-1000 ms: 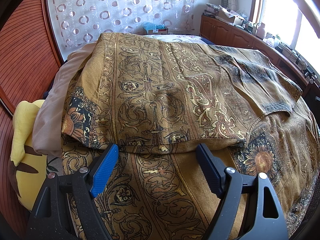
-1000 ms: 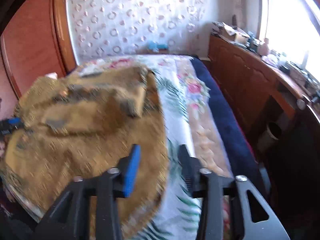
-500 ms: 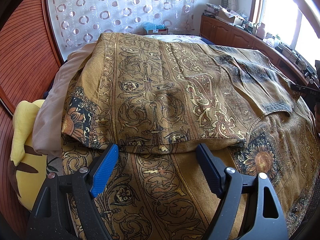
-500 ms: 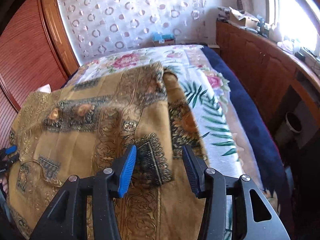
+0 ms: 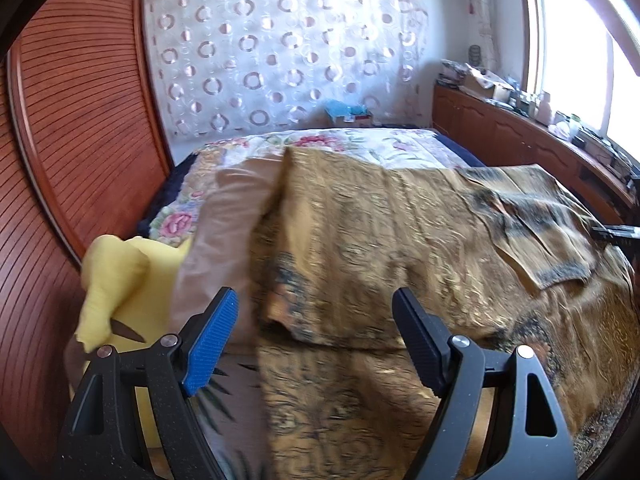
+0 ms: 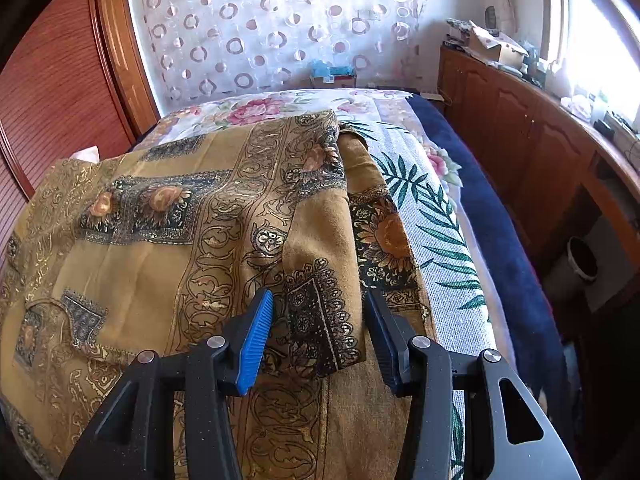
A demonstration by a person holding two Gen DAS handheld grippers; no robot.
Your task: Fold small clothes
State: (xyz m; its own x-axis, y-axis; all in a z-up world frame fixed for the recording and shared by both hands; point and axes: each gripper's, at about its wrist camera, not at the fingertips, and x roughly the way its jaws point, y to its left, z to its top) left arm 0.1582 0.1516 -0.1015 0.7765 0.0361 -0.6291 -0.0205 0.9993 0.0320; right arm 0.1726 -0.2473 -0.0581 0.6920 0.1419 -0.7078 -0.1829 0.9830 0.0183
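A golden-brown garment [image 5: 380, 240] with dark floral bands lies spread over the bed, its near edge folded over. My left gripper [image 5: 316, 340] hovers open above that folded edge at the garment's left side, with nothing between the fingers. In the right wrist view the same garment [image 6: 160, 248] fills the left half. Its dark-patterned sleeve cuff [image 6: 320, 320] lies on top, between the fingers of my right gripper [image 6: 320, 340]. That gripper is open and its pads stand clear of the cuff. The right gripper's tip [image 5: 616, 234] also shows at the garment's far right edge.
A yellow cushion [image 5: 120, 280] and a beige pillow [image 5: 224, 232] lie left of the garment. A leaf-print sheet [image 6: 432, 220] and a dark blue blanket [image 6: 480, 200] cover the bed's right side. A cluttered wooden cabinet [image 6: 520, 128] and a bin [image 6: 582, 264] stand beyond.
The left gripper has lifted and drawn back to the left, so the garment looks smaller and the cushion nearer. The right gripper swung left over the sleeve cuff, then held still.
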